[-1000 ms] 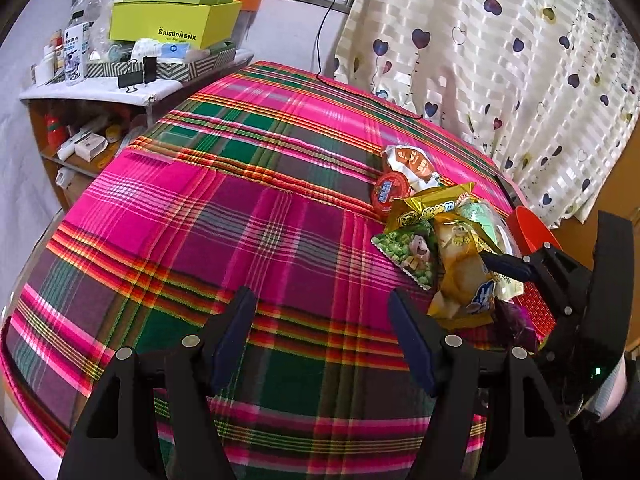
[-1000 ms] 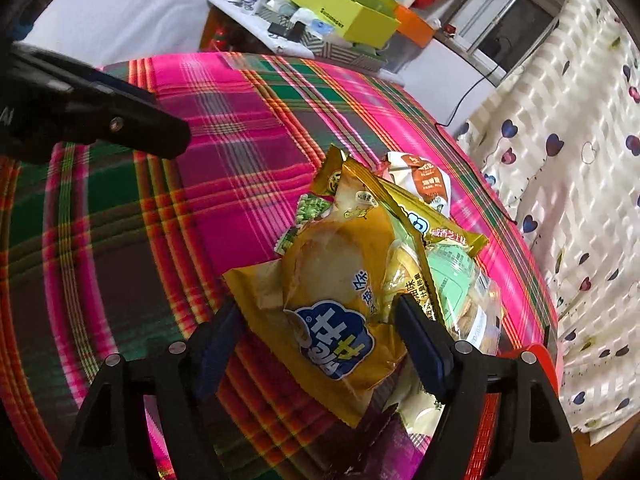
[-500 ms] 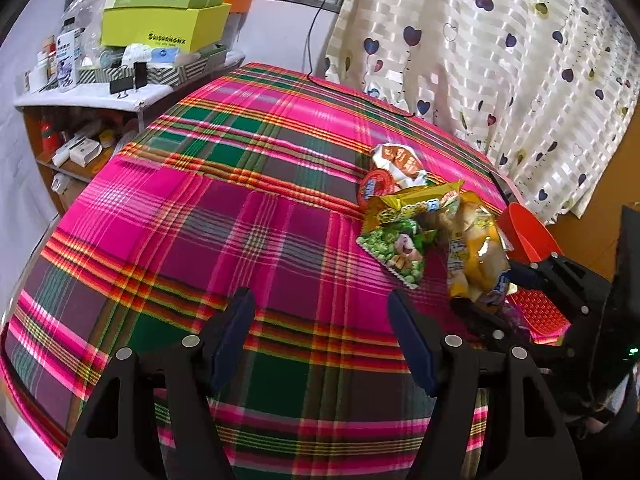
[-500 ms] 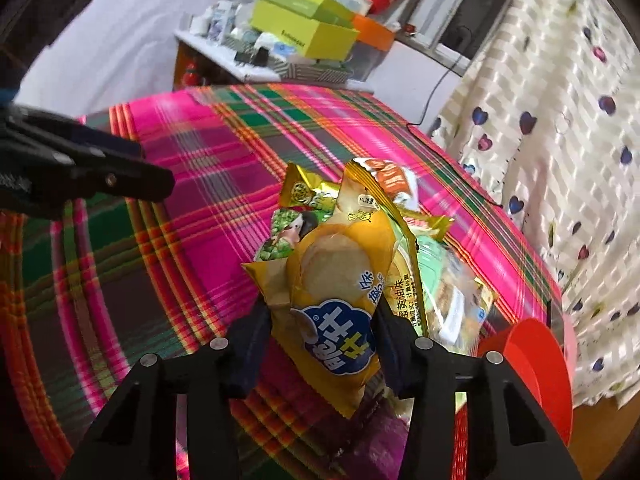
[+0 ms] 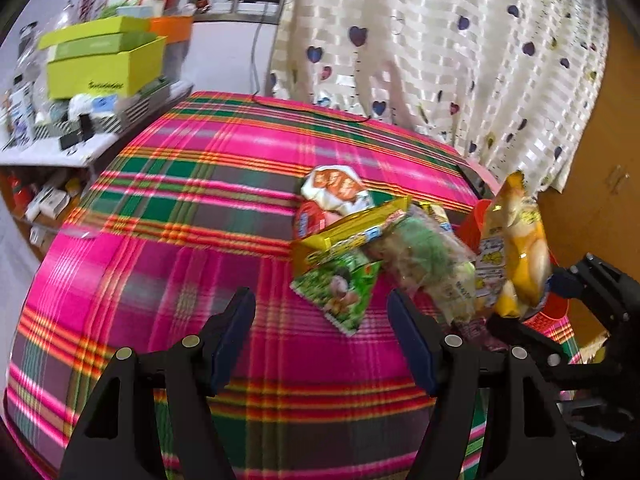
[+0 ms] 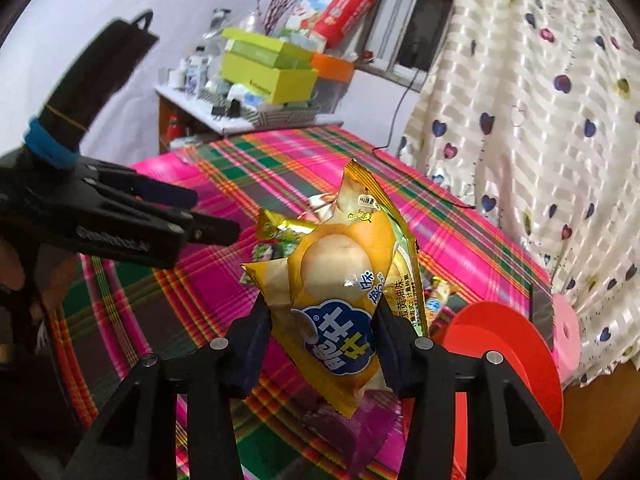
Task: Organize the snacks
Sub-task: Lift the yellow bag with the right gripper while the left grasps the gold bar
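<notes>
Lifted clear of the snack pile [image 5: 360, 248], the yellow snack bag [image 6: 340, 300] now hangs above the plaid tablecloth [image 5: 200, 208], pinched at its lower half by the right gripper [image 6: 320, 344], whose jaws closed on it a second ago. Beside it the left gripper [image 5: 320, 336] stands spread and empty. Light, puffy and crinkly, the pack likely slips; a red basket [image 6: 520, 352], partly hidden, waits nearby.

We are clamping our right gripper [image 6: 320, 344] on the yellow snack bag [image 6: 340, 292]; our left gripper [image 5: 322, 334] is hanging open-jawed and empty beside it.
</notes>
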Motion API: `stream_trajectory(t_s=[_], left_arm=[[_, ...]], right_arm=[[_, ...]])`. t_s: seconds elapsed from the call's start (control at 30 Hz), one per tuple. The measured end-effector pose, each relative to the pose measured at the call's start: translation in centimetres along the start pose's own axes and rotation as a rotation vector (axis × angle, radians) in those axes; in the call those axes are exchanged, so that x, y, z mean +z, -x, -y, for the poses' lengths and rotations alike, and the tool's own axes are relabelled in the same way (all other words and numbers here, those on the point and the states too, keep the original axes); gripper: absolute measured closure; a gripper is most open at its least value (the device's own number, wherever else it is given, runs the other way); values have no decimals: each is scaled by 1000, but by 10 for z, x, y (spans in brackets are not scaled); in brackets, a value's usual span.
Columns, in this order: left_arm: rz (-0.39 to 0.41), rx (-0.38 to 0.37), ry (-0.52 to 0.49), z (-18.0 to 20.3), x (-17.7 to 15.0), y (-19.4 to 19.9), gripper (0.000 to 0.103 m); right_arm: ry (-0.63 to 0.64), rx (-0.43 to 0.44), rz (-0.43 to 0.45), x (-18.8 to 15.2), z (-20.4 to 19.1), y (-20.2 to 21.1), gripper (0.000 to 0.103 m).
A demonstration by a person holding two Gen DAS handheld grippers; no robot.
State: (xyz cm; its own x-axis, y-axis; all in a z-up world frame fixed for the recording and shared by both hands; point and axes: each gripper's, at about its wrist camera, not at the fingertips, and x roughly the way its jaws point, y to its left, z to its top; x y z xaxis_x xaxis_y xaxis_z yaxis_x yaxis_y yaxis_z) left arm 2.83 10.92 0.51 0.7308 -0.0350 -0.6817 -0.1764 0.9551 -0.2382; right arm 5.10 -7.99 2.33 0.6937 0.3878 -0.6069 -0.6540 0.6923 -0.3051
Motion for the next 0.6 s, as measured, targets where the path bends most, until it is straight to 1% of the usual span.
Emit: stream_trajectory(t_s=[0.2, 0.3, 0.5, 0.6], left_arm=[[-6, 0, -35, 14, 9, -10, 33], [-9, -9, -52, 21, 12, -14, 33], [-14, -9, -104, 36, 19, -25, 33], [1, 15, -153, 39, 25, -33, 33]], right_arm=[[-56, -37, 30, -4, 25, 19, 57], [-91, -75, 31, -11, 43, 25, 57], [-205, -121, 4, -29, 83, 30, 57], [-263, -133, -11, -40, 101, 32, 57]])
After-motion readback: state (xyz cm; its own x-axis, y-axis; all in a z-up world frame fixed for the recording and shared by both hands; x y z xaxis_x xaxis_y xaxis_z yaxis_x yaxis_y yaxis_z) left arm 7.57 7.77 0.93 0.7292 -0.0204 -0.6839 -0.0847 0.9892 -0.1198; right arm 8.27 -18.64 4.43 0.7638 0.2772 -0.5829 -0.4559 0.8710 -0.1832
